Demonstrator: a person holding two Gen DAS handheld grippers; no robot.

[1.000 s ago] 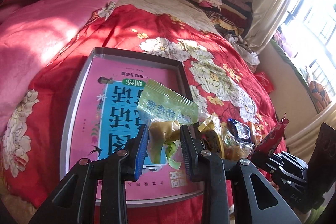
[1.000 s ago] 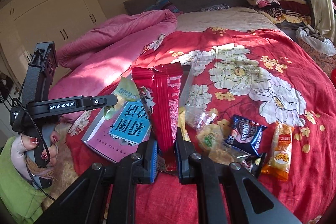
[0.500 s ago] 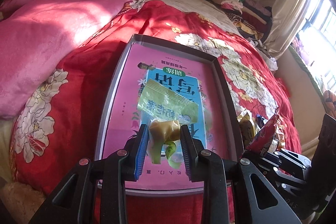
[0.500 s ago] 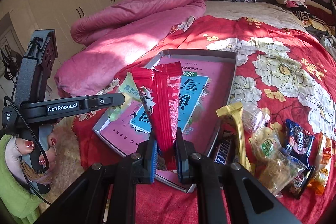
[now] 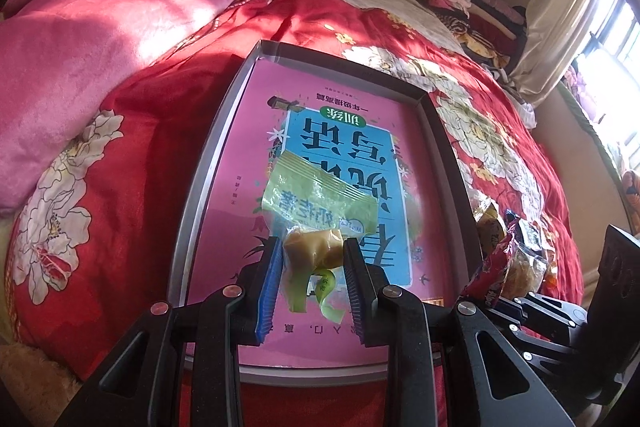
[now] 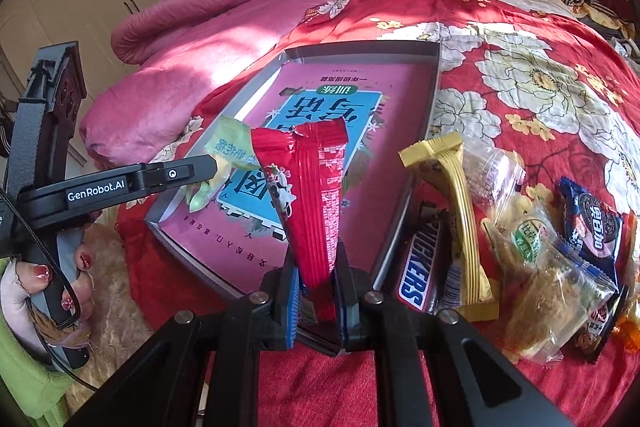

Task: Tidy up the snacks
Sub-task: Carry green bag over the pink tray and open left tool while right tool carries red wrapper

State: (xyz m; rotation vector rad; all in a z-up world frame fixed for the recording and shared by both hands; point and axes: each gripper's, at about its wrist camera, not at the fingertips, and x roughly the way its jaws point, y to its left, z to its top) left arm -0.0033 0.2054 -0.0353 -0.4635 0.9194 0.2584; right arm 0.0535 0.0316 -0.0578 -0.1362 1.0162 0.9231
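Two close wrist views, angled down, sharing the tray (image 5: 408, 89) (image 6: 360, 49).

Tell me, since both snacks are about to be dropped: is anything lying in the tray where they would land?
Only the pink book covering the gray tray's floor. No other snack lies there; the green packet and red packet hang above it.

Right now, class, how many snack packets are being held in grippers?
2. The green packet is in the left gripper; the red packet is in the right gripper. Both hang above the tray.
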